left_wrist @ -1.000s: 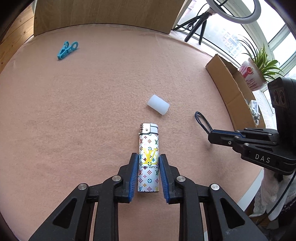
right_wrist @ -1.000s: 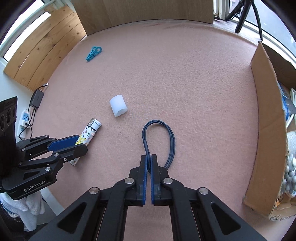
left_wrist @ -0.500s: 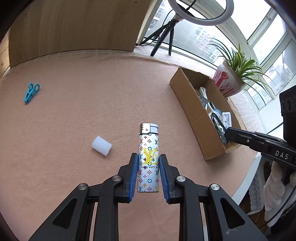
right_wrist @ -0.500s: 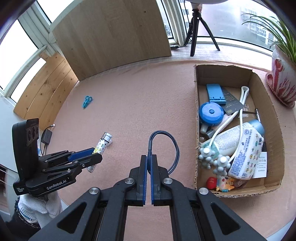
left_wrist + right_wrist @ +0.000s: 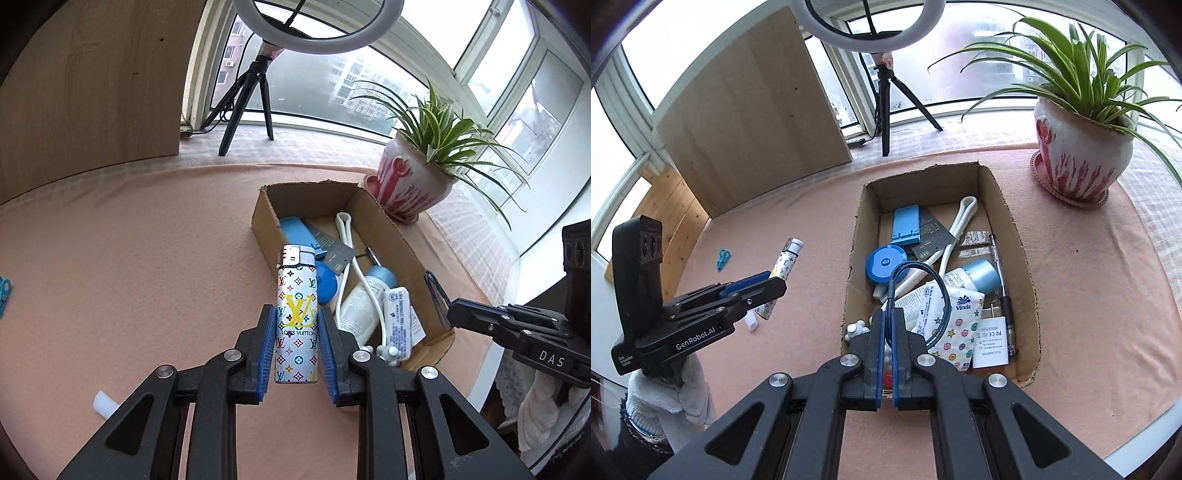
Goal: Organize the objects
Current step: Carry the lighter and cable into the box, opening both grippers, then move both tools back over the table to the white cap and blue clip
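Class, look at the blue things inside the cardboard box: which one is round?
The blue disc, by the box's left wall. The blue stand behind it is rectangular, and the bottle cap is a cylinder.

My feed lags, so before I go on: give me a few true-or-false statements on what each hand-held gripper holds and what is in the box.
1. The left hand-held gripper clamps a patterned lighter. True.
2. The right hand-held gripper is open and holds nothing. False: it is shut on a dark blue hair tie.
3. The cardboard box is empty. False: it holds several items, including a tissue pack.
4. A potted plant stands beside the box. True.
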A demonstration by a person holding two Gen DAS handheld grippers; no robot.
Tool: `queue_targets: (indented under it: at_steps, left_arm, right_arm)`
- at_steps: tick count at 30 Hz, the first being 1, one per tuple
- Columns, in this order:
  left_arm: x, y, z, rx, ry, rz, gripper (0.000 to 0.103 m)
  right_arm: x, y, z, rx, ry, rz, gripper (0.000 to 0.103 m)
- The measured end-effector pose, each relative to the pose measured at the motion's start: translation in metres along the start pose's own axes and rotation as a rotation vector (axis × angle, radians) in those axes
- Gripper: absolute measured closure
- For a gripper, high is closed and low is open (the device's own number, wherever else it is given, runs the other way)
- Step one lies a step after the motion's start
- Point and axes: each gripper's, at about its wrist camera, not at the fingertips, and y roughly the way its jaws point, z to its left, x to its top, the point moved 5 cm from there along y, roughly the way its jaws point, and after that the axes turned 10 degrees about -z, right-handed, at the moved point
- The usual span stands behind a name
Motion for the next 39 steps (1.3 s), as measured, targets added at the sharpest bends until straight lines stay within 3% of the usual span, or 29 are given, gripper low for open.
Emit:
queue_targets:
  at_steps: [9, 11, 12, 13, 15, 20, 24, 26, 31, 33, 39]
  left_arm:
    - [0.017, 0.049, -0.038, -0.012, 0.027, -0.006, 0.078]
    - [0.019, 0.052, -0.036, -0.010, 0.002, -0.016, 0.073]
    - [0.020, 0.051, -0.035, -0.009, -0.001, -0.020, 0.069]
    - [0.020, 0.051, -0.034, -0.005, 0.003, -0.021, 0.067]
    - [0.019, 0.049, -0.031, 0.006, 0.010, -0.018, 0.064]
    - [0.014, 0.037, -0.013, 0.041, 0.002, -0.015, 0.062]
    - [0.007, 0.022, 0.005, 0.070, 0.001, -0.004, 0.045]
    - [0.001, 0.014, 0.016, 0.089, 0.008, 0.009, 0.042]
    - [-0.013, -0.013, 0.052, 0.173, 0.012, 0.017, 0.038]
    - [-0.019, -0.024, 0.069, 0.207, 0.006, 0.024, 0.031]
    - [-0.036, -0.066, 0.116, 0.315, 0.012, 0.031, 0.028]
  right_arm:
    - [0.001, 0.009, -0.023, -0.021, -0.001, 0.009, 0.100]
    - [0.002, 0.009, -0.025, -0.021, 0.000, 0.005, 0.099]
    - [0.003, 0.009, -0.027, -0.028, 0.002, 0.005, 0.092]
    - [0.003, 0.008, -0.029, -0.042, 0.008, 0.002, 0.077]
    - [0.005, 0.005, -0.032, -0.057, 0.021, -0.020, 0.057]
    - [0.006, 0.005, -0.026, -0.040, 0.027, -0.022, 0.056]
    - [0.002, 0.008, -0.011, -0.037, -0.001, -0.016, 0.056]
    - [0.000, 0.011, -0.002, -0.042, -0.024, -0.014, 0.056]
    - [-0.005, 0.017, 0.019, -0.083, -0.090, -0.024, 0.056]
    - [-0.008, 0.020, 0.028, -0.067, -0.094, -0.014, 0.056]
    - [-0.017, 0.028, 0.062, -0.047, -0.131, -0.008, 0.056]
